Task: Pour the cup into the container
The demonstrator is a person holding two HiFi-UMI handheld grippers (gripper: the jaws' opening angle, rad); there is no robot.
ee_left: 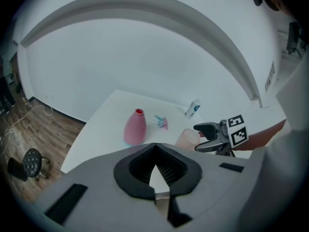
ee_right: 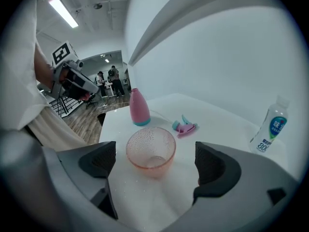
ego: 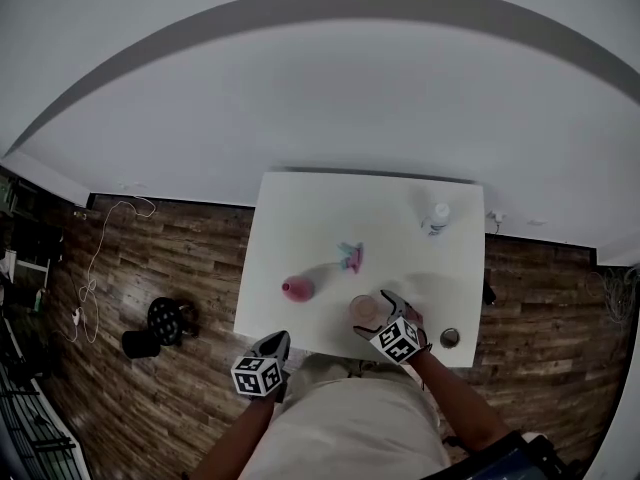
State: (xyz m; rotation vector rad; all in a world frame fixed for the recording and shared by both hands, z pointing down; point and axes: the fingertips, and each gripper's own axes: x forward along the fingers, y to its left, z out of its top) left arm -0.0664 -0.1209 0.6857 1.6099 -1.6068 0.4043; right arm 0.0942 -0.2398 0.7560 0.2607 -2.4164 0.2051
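lining up the grasp, by my reading: the cup (ee_right: 151,151) sits at frame centre between the wide, untouching jaws of the right gripper (ee_right: 155,167). the left gripper (ee_left: 155,170) is closed, empty. next: close, lift toward the pink bottle (ee_right: 139,108).

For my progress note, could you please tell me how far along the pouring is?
Done: the spray head lies off the pink bottle. In hand: nothing; the right gripper stands open before the upright pink cup; left gripper shut, empty. Left: gripping and pouring, apparently.
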